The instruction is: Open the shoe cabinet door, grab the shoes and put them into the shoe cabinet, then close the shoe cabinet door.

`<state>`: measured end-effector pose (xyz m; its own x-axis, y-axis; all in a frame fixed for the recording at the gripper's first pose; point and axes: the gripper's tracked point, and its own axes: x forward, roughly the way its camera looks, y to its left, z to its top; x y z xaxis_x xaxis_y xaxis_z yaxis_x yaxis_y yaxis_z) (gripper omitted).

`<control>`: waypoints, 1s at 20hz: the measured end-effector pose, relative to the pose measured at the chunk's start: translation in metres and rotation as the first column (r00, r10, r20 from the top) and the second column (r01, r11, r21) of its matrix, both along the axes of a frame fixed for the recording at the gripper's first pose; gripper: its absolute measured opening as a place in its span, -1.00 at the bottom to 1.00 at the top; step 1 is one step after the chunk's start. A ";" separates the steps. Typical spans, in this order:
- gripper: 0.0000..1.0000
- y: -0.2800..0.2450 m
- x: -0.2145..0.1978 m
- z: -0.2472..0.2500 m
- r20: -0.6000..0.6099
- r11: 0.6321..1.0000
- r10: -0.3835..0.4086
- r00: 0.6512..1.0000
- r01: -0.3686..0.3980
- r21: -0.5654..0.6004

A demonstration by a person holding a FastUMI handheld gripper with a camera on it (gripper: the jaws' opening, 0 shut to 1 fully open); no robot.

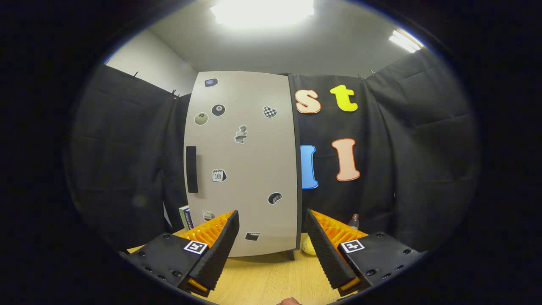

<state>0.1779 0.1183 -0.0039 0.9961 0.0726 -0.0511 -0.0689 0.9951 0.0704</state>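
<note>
A tall pale grey shoe cabinet (pixel 243 165) stands on the wooden table (pixel 271 279), straight ahead of my fingers. Its door is closed and carries several small stickers. A dark vertical handle (pixel 192 169) sits near the door's left edge, beyond and above my left finger. My gripper (pixel 272 220) is open, with a wide gap between the fingers and nothing in it. A small part of something yellow (pixel 308 246) shows on the table at the cabinet's right foot, beside my right finger; I cannot tell what it is.
A small box (pixel 185 217) stands just left of the cabinet's base. A bottle top (pixel 354 220) shows behind my right finger. Black cloth walls close in behind and on both sides. A fingertip (pixel 290 301) of a person shows below the gripper.
</note>
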 end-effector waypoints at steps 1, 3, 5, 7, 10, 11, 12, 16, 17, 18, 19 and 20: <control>0.96 -0.002 -0.003 -0.003 0.004 1.000 -0.005 1.000 0.005 0.002; 0.96 -0.003 -0.010 -0.011 0.002 1.000 -0.007 1.000 0.007 -0.001; 0.96 -0.004 -0.014 -0.021 -0.005 1.000 -0.007 1.000 0.007 -0.021; 0.96 -0.004 -0.017 -0.029 -0.011 0.999 -0.004 1.000 0.004 -0.037; 0.95 -0.006 -0.020 -0.039 -0.016 0.999 -0.018 1.000 0.017 -0.050; 0.96 -0.006 -0.019 -0.042 -0.019 0.999 -0.021 1.000 0.020 -0.048; 0.96 -0.006 -0.019 -0.044 -0.022 0.999 -0.025 0.999 0.024 -0.041; 0.96 -0.008 -0.017 -0.048 -0.034 0.999 -0.031 0.999 0.030 -0.019; 0.96 -0.008 -0.018 -0.049 -0.034 0.999 -0.031 0.999 0.030 -0.025; 0.96 -0.006 -0.018 -0.049 -0.033 0.999 -0.029 0.999 0.028 -0.030; 0.96 -0.006 -0.019 -0.049 -0.029 0.999 -0.026 0.999 0.025 -0.033; 0.96 -0.004 -0.020 -0.049 -0.024 0.999 -0.024 0.999 0.023 -0.035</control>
